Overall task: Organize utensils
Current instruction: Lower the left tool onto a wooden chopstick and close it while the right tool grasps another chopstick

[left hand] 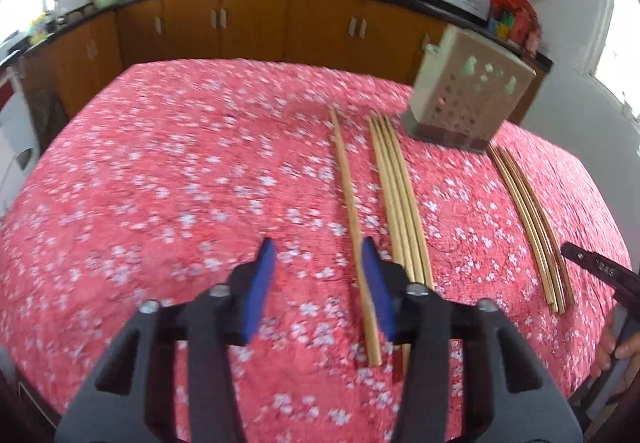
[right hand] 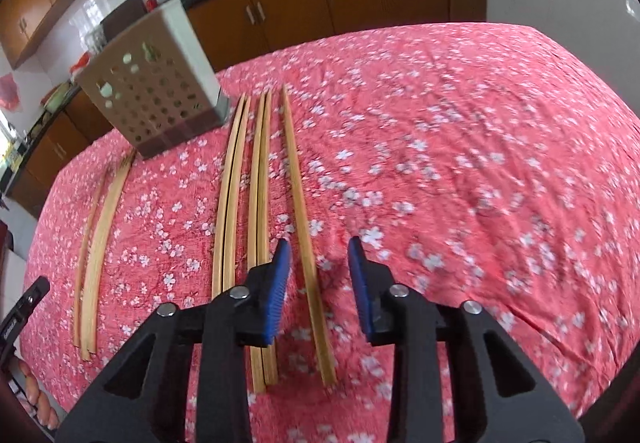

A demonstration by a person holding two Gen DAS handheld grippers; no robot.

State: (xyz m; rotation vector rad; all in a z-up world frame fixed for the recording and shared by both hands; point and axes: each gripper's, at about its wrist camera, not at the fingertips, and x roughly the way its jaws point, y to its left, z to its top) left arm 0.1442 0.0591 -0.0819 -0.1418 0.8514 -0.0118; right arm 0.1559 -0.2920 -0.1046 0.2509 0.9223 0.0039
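Desk [left hand: 160, 183], under red floral cloth: wide bare stretch on your far left and far right; far edge stands just short of the cabinets [left hand: 256, 23]. Perforated utensil holder [left hand: 468, 99] upright near the far edge, centre.

Left gripper [left hand: 318, 267]: fingers released, nothing pinched. A single chopstick [left hand: 348, 195] lies on the cloth and passes behind the right finger; a bundle of four [left hand: 396, 195] lies just to its right.

Right gripper [right hand: 320, 263]: fingers apart, grasping nothing. A lone chopstick [right hand: 298, 183] lies flat below the gap, with four more [right hand: 244, 183] to its left.
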